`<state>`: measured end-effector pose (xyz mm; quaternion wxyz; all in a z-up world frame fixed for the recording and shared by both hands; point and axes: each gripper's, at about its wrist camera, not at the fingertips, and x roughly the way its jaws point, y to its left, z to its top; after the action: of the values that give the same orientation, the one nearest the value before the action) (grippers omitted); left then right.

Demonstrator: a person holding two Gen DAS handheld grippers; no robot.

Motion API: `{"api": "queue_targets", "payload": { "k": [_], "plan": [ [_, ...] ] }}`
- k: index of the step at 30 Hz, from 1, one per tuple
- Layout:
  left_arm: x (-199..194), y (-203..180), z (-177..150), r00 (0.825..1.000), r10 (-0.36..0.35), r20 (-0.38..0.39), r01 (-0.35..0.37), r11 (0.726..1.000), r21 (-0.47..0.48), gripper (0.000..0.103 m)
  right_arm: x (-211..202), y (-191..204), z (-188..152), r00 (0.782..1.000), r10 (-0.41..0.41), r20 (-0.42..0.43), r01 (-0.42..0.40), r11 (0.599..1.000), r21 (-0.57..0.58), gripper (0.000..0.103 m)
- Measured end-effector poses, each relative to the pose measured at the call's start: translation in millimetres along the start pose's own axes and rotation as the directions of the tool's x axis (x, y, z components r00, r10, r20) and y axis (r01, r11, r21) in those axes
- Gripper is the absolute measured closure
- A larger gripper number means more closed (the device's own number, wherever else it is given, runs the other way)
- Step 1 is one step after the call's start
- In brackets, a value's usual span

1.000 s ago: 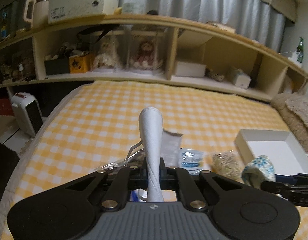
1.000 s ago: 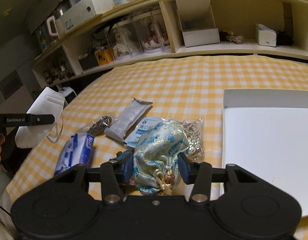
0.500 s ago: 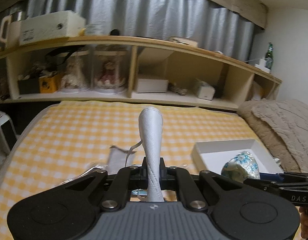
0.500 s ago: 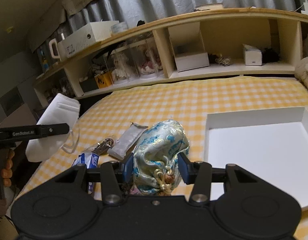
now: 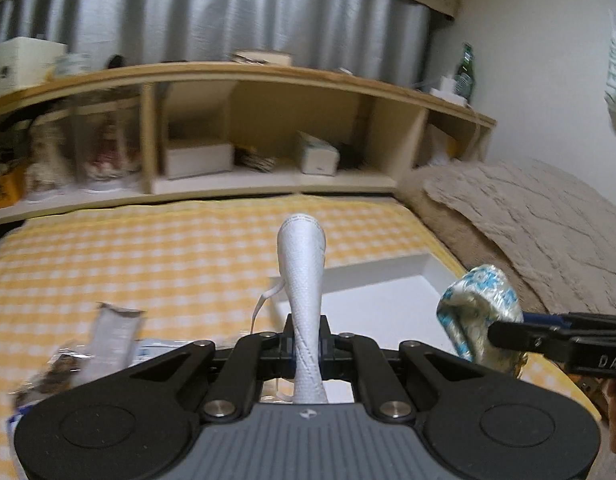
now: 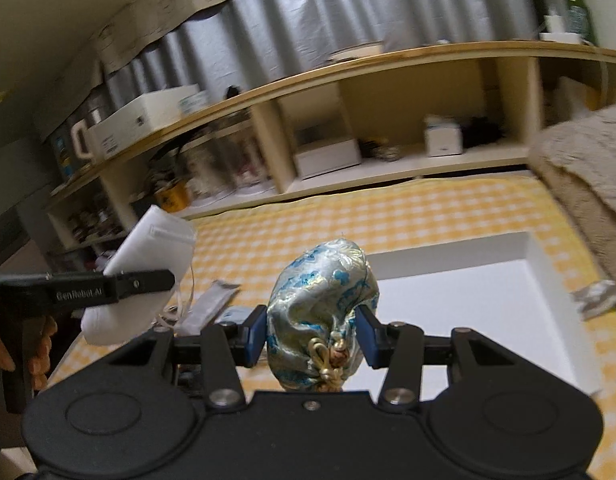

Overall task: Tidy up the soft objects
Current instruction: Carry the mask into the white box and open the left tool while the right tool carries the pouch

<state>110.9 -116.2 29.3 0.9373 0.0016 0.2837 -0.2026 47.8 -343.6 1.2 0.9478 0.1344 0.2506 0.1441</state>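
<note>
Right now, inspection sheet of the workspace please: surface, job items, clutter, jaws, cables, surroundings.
Surface: yellow checked cloth, mostly bare at the far end.
Job's things: white mask and brocade pouch, both lifted; open white box with nothing in it.
Clutter: grey sachet and small packets at the near left; crumpled wrapper right of the box.
Grippers: left gripper jaws shut on the mask; right gripper jaws shut on the pouch.
Cables: nothing seen.
Surroundings: wooden shelf behind, grey curtain, beige blanket at right.
</note>
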Motion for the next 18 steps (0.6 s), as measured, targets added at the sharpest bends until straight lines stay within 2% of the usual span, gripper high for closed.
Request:
{"api": "queue_targets", "payload": {
  "k": [6, 11, 13, 14, 15, 18],
  "plan": [
    [36, -41, 6, 0.998, -0.059, -0.014, 0.060, 0.997, 0.043, 0.093, -23, -58, -4, 0.998, -0.064, 0.019, 0.062, 0.995, 0.081, 0.056],
    [73, -63, 0, 0.987, -0.147, -0.066, 0.148, 0.989, 0.008, 0.090, -30, -95, -9, 0.993, -0.119, 0.012, 0.116, 0.985, 0.128, 0.056],
    [92, -70, -7, 0.984, -0.150, -0.096, 0.151, 0.988, 0.004, 0.074, -30, -110, -12, 0.991, -0.134, 0.002, 0.132, 0.981, 0.145, 0.056],
    [102, -72, -11, 0.985, -0.135, -0.105, 0.137, 0.991, 0.008, 0.052, -29, -116, -13, 0.990, -0.141, -0.002, 0.140, 0.979, 0.150, 0.056],
    [113, -73, -15, 0.987, -0.113, -0.114, 0.116, 0.993, 0.015, 0.035, -28, -122, -15, 0.989, -0.146, -0.008, 0.145, 0.977, 0.157, 0.056],
    [135, -71, -27, 0.988, -0.037, -0.147, 0.045, 0.998, 0.051, 0.033, -25, -137, -22, 0.987, -0.157, -0.027, 0.159, 0.972, 0.171, 0.056]
  ]
}}
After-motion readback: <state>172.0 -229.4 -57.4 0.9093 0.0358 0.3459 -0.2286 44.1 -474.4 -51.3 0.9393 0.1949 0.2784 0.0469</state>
